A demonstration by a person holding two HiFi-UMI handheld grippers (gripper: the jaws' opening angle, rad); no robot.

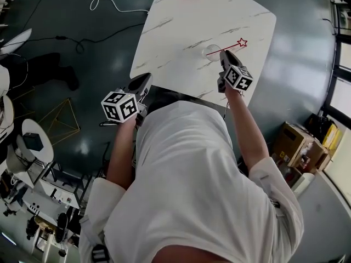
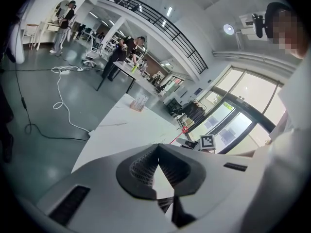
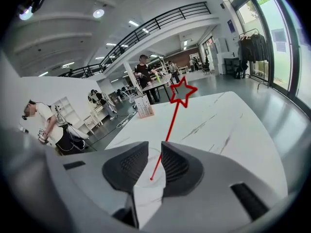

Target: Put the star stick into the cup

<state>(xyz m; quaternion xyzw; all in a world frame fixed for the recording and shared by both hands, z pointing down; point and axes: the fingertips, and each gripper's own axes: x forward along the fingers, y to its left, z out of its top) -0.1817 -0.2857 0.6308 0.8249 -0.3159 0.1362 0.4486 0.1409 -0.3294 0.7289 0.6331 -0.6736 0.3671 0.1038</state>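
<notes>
Light in the head view is even and rather subdued. The white table [image 1: 181, 32] is the brightest surface, with no hard shadow on it, while the dark floor [image 1: 82, 75] has a glossy sheen and pale, blurred reflections. Straight lines bow towards that view's edges.

Both gripper views are round fisheye pictures with black corners and strong bending at the rim. In the left gripper view, daylight comes through tall windows [image 2: 243, 106] that are washed out, and a round ceiling lamp [image 2: 228, 29] glares. The right gripper view is brighter, with windows at its right edge and lamps overhead. Close up, the left gripper [image 2: 157, 148] and right gripper [image 3: 154, 145] look slightly soft, while the hall beyond is sharper.
</notes>
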